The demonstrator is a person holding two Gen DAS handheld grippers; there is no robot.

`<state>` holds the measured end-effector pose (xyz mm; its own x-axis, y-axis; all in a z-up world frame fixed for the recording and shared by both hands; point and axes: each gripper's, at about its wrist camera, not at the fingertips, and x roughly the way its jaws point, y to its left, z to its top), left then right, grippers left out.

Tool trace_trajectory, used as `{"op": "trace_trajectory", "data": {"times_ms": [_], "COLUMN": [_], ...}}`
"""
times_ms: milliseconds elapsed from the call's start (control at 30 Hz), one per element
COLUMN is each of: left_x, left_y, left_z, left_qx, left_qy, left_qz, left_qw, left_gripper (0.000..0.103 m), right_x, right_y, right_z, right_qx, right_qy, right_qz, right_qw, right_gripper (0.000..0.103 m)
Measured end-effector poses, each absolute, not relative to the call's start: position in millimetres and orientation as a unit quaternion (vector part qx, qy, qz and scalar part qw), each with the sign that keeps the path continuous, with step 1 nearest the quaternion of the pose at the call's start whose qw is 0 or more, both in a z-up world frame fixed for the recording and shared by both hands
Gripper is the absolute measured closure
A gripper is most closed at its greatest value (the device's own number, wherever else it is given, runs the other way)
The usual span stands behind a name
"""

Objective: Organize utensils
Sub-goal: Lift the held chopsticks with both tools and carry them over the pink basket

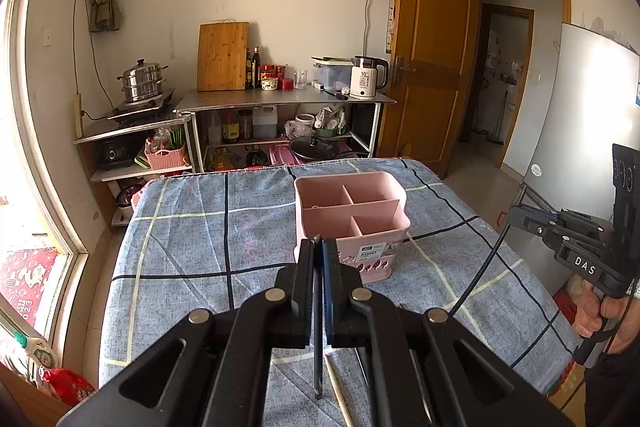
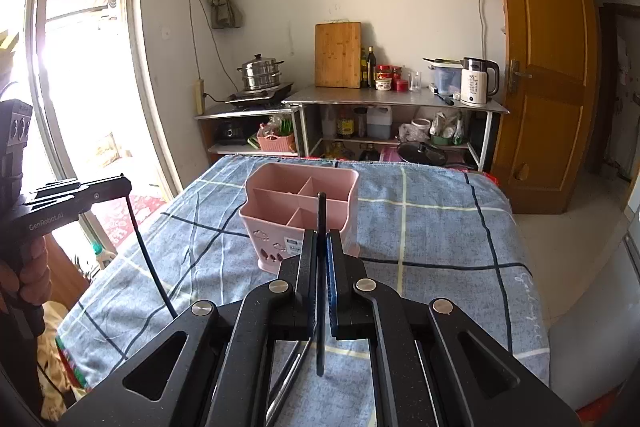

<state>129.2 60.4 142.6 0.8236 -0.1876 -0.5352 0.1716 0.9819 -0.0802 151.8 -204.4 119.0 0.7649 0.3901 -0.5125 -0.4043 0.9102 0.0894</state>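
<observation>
Both grippers clamped — one dark chopstick each

My left gripper (image 1: 319,247) and right gripper (image 2: 320,239) face the pink basket (image 1: 352,223) at 12 o'clock — open cloth (image 1: 192,239) around it.

Cutting board (image 1: 222,56), kettle (image 1: 367,77), steamer pot (image 1: 143,80)

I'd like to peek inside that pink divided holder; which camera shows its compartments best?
The left wrist view: the pink holder shows all its compartments there. In the right wrist view the held chopstick crosses it.
</observation>
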Motion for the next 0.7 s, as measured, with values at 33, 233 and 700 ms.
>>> {"op": "trace_trajectory", "data": {"times_ms": [33,233,700], "left_x": [131,150,195], "left_y": [60,59,53], "left_z": [144,160,225], "left_qx": [-0.015,-0.021,-0.035], "left_qy": [0.281,0.283,0.253], "left_qz": [-0.096,-0.104,-0.113], "left_qw": [0.955,0.953,0.96], "left_gripper": [0.098,0.098,0.098], "right_x": [153,161,201], "right_y": [-205,-201,-177], "right_z": [121,135,184], "right_qx": [-0.013,-0.013,0.012], "right_qy": [0.268,0.256,0.209], "right_qz": [0.212,0.219,0.251], "right_qw": [0.94,0.942,0.945], "right_gripper": [0.099,0.099,0.099]}}
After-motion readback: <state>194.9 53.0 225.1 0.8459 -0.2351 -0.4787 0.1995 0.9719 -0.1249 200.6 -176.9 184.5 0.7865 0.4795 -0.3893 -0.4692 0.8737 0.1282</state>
